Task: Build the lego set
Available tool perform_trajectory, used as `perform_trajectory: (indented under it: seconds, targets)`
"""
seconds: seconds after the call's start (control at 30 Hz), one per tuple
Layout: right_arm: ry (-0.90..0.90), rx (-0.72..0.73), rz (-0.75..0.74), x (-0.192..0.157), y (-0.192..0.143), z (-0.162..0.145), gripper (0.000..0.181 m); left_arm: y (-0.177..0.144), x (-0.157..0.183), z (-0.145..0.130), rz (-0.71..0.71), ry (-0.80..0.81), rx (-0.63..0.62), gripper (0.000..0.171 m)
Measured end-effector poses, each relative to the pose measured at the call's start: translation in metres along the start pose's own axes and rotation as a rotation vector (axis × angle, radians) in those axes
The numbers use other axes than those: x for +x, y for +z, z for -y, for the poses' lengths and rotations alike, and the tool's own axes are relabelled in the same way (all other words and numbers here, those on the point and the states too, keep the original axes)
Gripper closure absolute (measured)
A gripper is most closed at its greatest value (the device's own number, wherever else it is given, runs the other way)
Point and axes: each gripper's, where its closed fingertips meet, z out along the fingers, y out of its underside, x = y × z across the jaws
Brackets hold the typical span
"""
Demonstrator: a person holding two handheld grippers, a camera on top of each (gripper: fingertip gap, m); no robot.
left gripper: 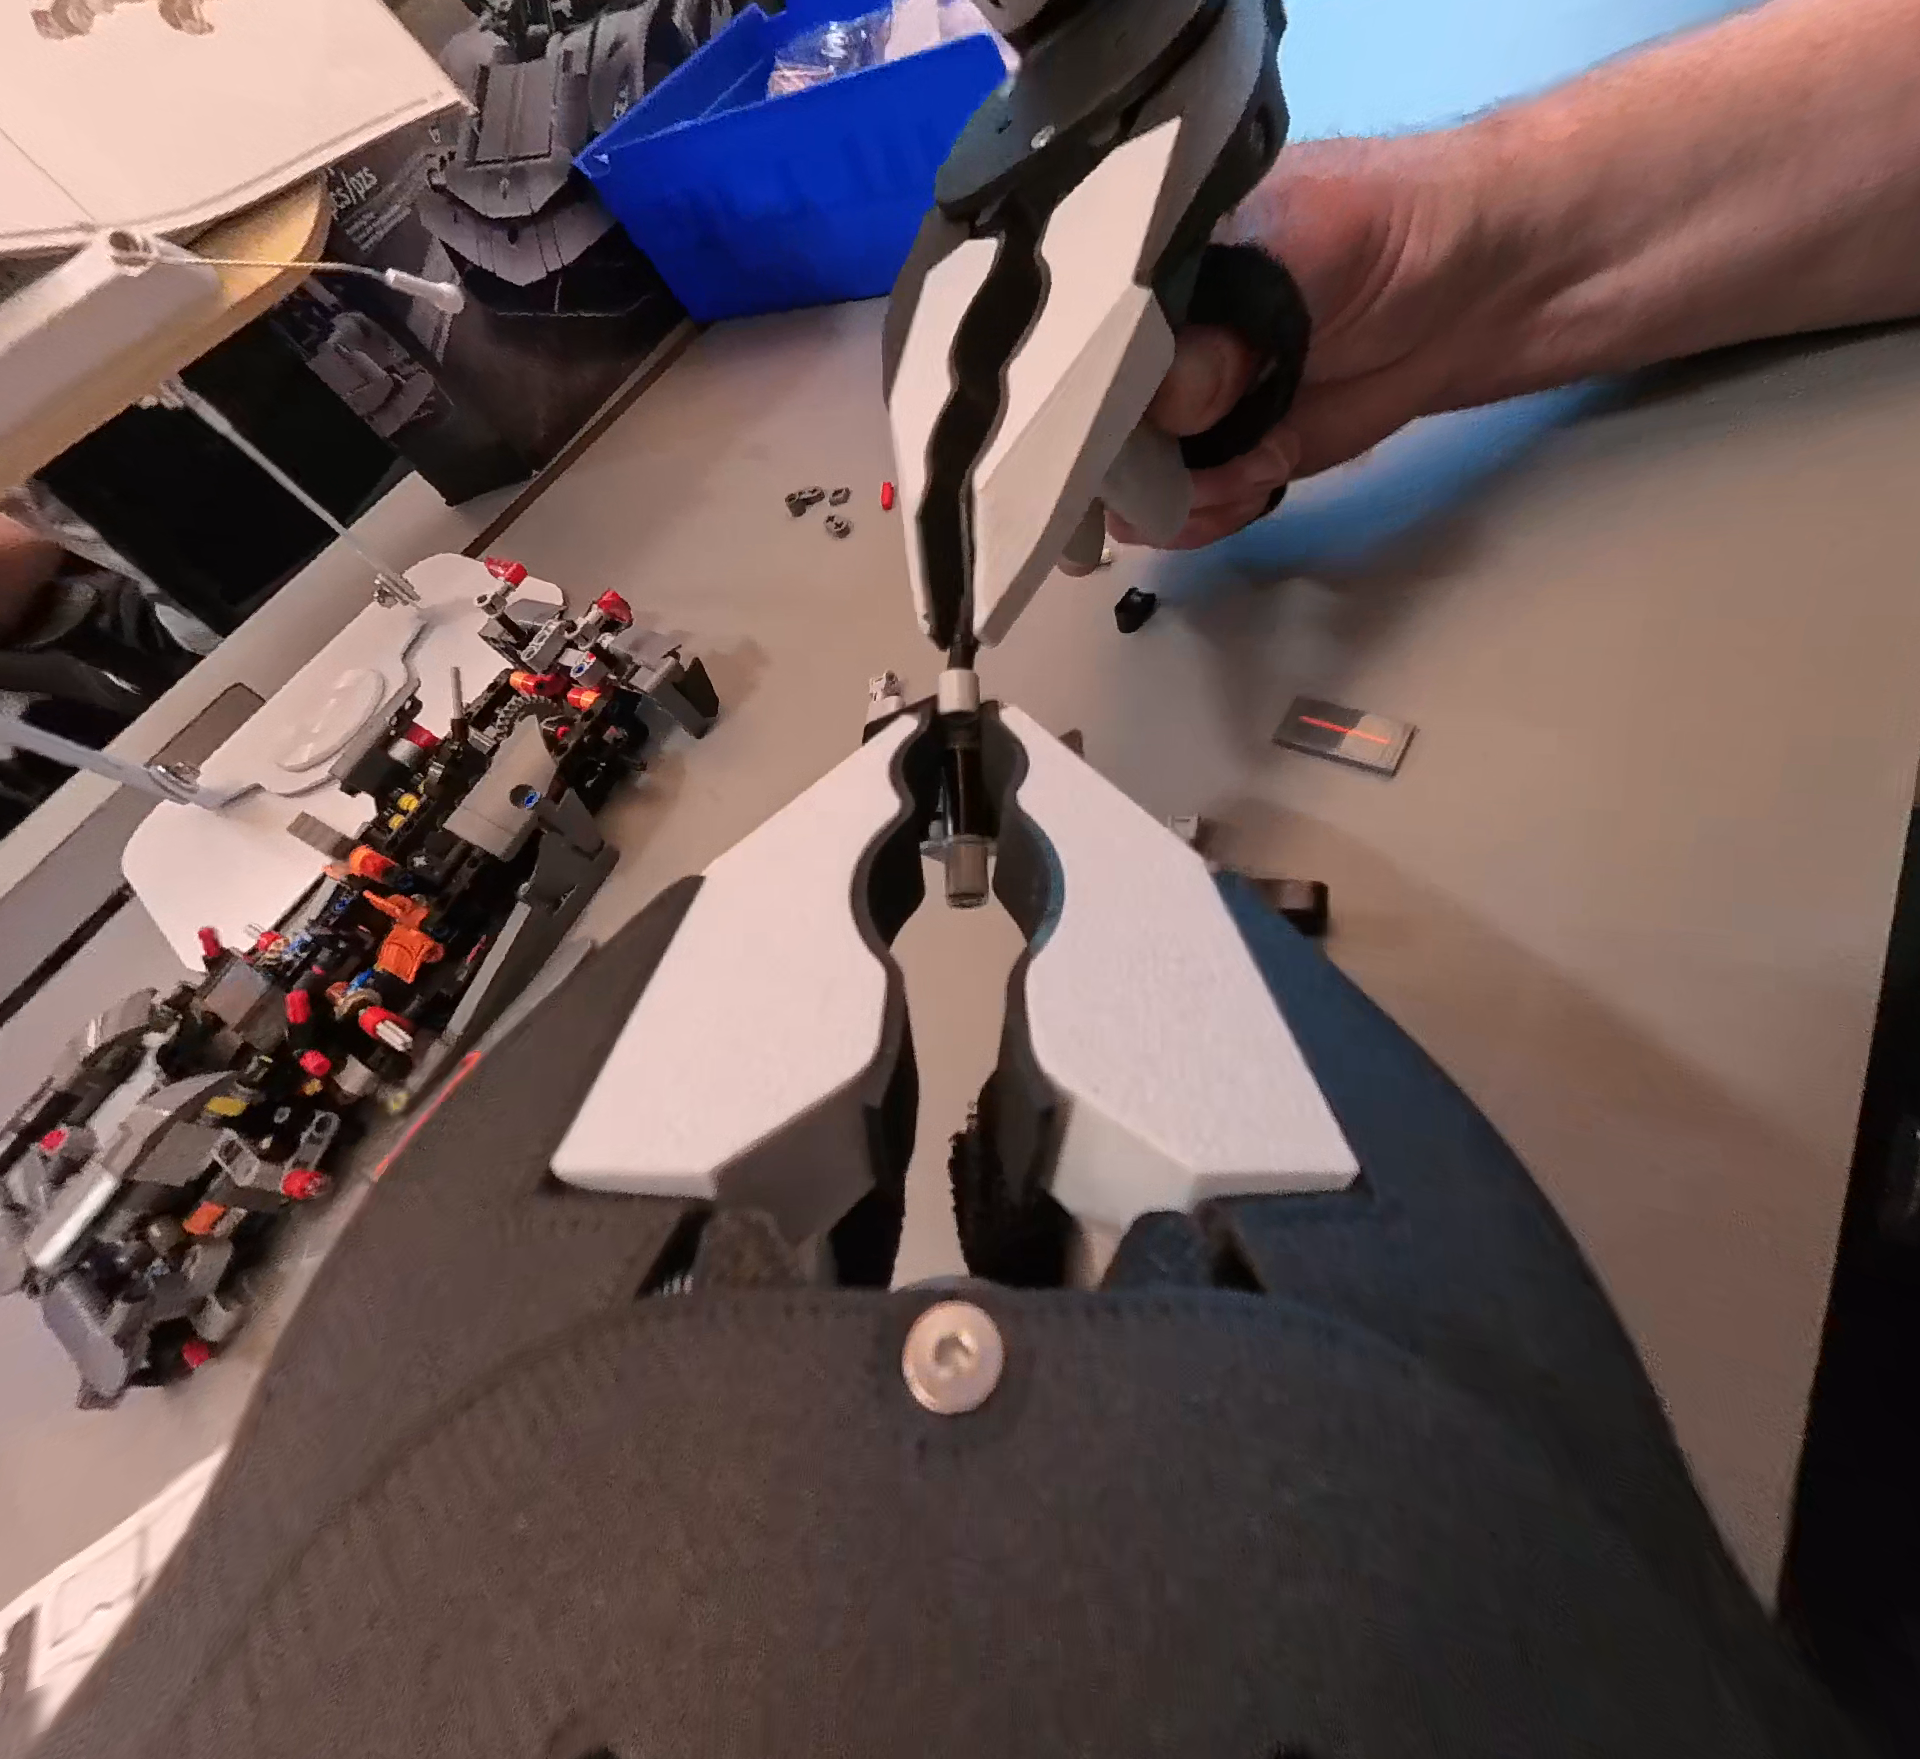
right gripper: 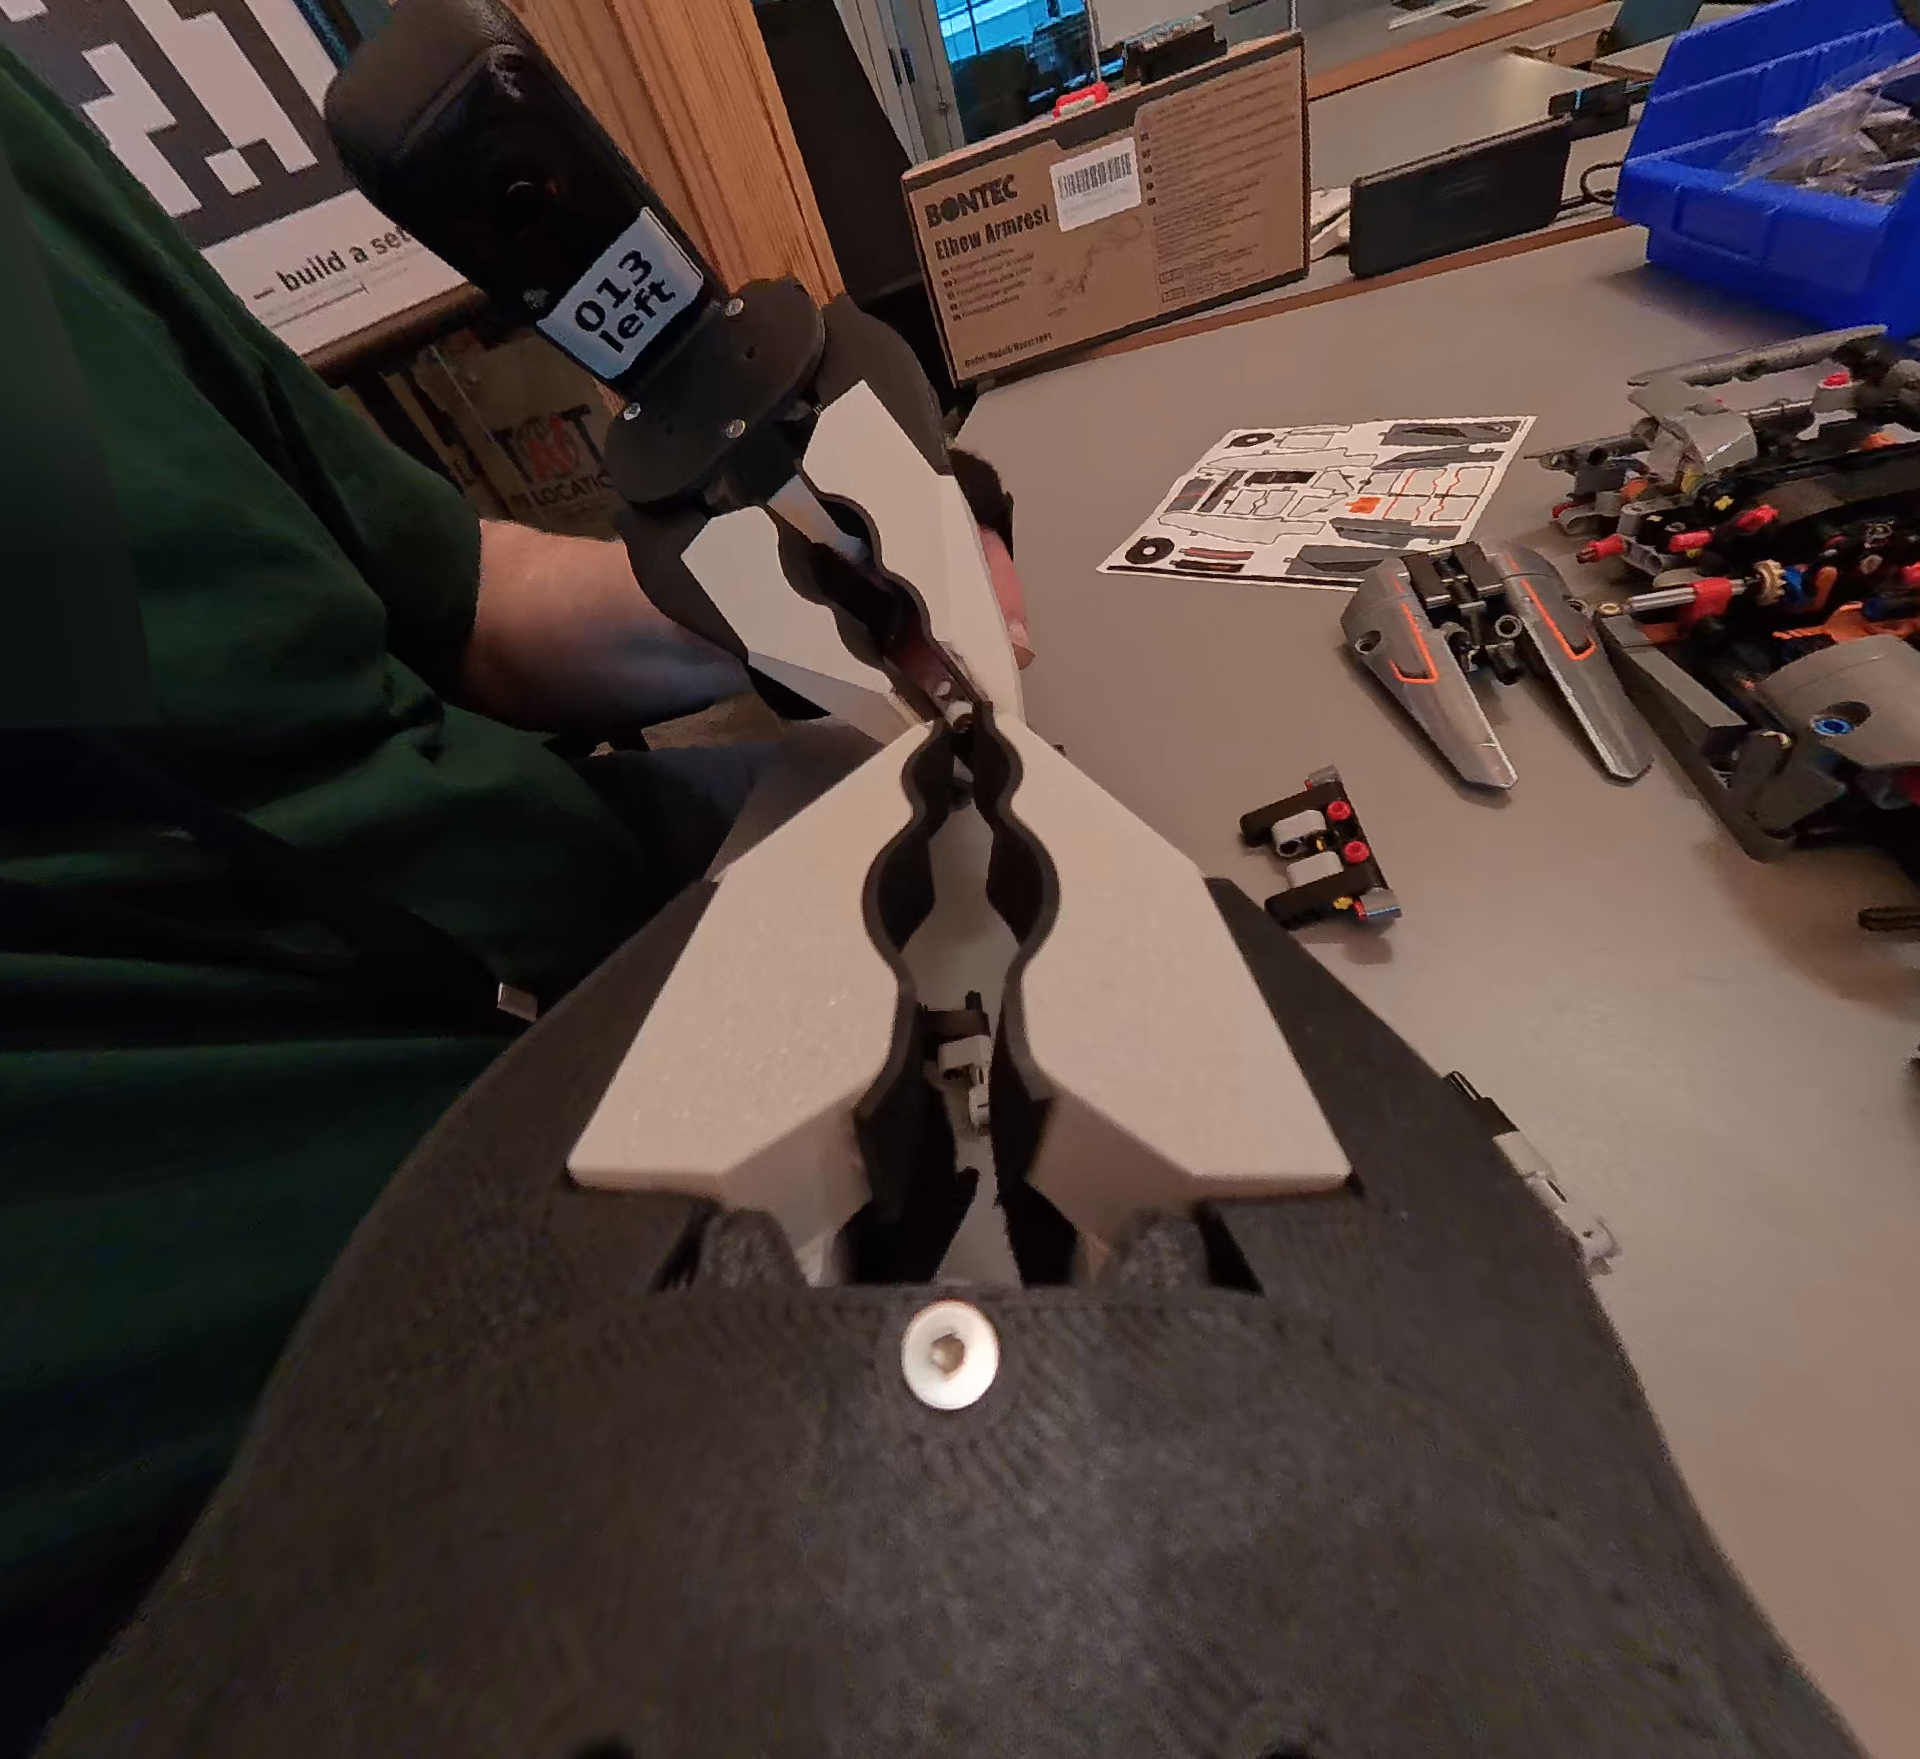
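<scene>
While we mate two small parts in mid-air, these are the points we watch.

Axle piece: the black axle [left gripper: 961,800] with a grey bush on its near end lies along the left gripper's [left gripper: 961,733] jaws, which are clamped on it; its far tip pokes out at 12 o'clock, above the surface.

Grey sleeve: the grey sleeve [left gripper: 958,689] sits on that tip, right between the two sets of jaws.

Right gripper: the right gripper [left gripper: 951,634] comes down from 12 o'clock with its jaws pressed together on a dark stub that meets the sleeve; we cannot tell whether the stub is already seated.

Alignment: we judge that both pieces should share one line, so we push straight along the axle and do not twist.

Grip: the left jaws hold near the tip, which should limit bending; we should keep them firm.

Risk: a slanted push could pop the sleeve off onto the surface [left gripper: 1558,878].

Main model: the partly built car [left gripper: 436,878] rests at 9 o'clock, well apart from the work.

Other items: loose small pieces [left gripper: 821,504] lie at 11 o'clock, with the blue bin [left gripper: 790,182] beyond them; in the right wrist view, a sticker sheet [right gripper: 1340,499] and a small black sub-assembly [right gripper: 1320,847] lie at 2 o'clock.
</scene>
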Motion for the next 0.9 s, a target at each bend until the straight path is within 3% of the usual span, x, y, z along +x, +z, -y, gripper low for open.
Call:
perform_trajectory:
  seconds: [0.67, 0.87, 0.9]
  targets:
    - [-0.086, -0.093, -0.024, -0.0045, 0.0023, -0.0086, 0.180, 0.0023, 0.0056, -0.0004, -0.040, 0.249, -0.145, 0.167]
    - [-0.040, -0.066, -0.016, 0.0009, 0.0004, -0.0067, 0.177, 0.0038, 0.0035, -0.0013, -0.057, 0.200, -0.145, 0.166]
    - [-0.035, -0.058, -0.026, 0.0034, -0.0011, -0.0049, 0.167, 0.0045, 0.0008, -0.0007, -0.043, 0.186, -0.141, 0.166]
